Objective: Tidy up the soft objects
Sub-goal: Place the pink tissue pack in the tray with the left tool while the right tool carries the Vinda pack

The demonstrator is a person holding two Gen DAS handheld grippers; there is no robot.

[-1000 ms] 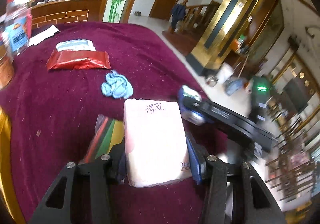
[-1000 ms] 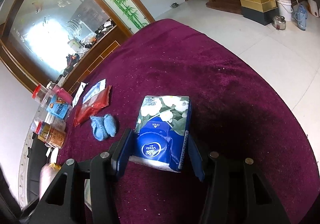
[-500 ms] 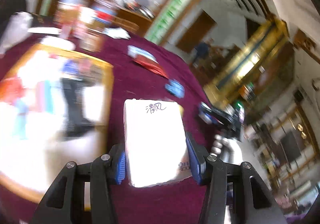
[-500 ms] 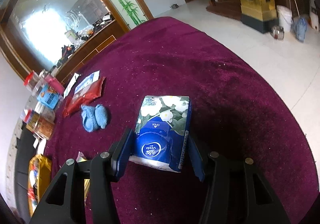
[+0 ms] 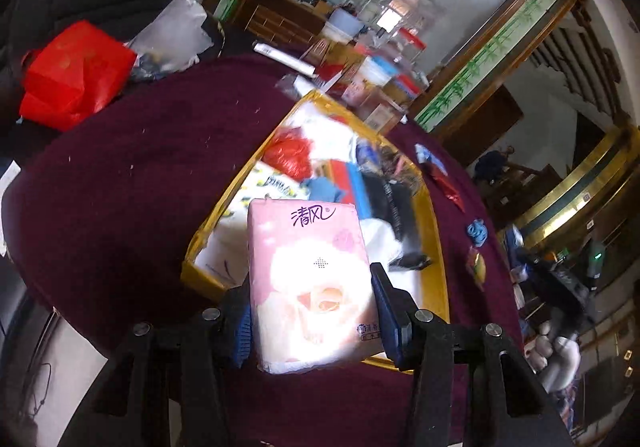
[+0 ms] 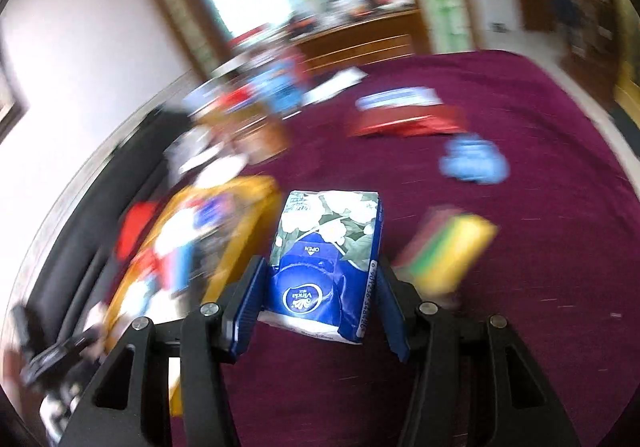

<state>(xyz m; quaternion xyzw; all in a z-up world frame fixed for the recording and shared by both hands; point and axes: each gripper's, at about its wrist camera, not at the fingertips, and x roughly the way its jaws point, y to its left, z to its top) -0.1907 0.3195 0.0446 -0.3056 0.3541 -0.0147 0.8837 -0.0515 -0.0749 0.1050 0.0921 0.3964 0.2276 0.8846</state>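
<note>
Over the yellow-rimmed box [image 5: 434, 231] on the maroon tablecloth [image 5: 120, 187], left view: my left gripper [image 5: 312, 307] is partly closed, both pads clamping the pink tissue pack [image 5: 310, 287]. Right view, blurred: right gripper [image 6: 320, 299] clamps the blue Vinda tissue pack [image 6: 328, 259] above the cloth, box rim [image 6: 248, 231] just left; blue cloth [image 6: 474, 163] near the far edge.

Window daylight, fisheye-bent edges; right wrist view motion-blurred, left sharper with glare.
</note>
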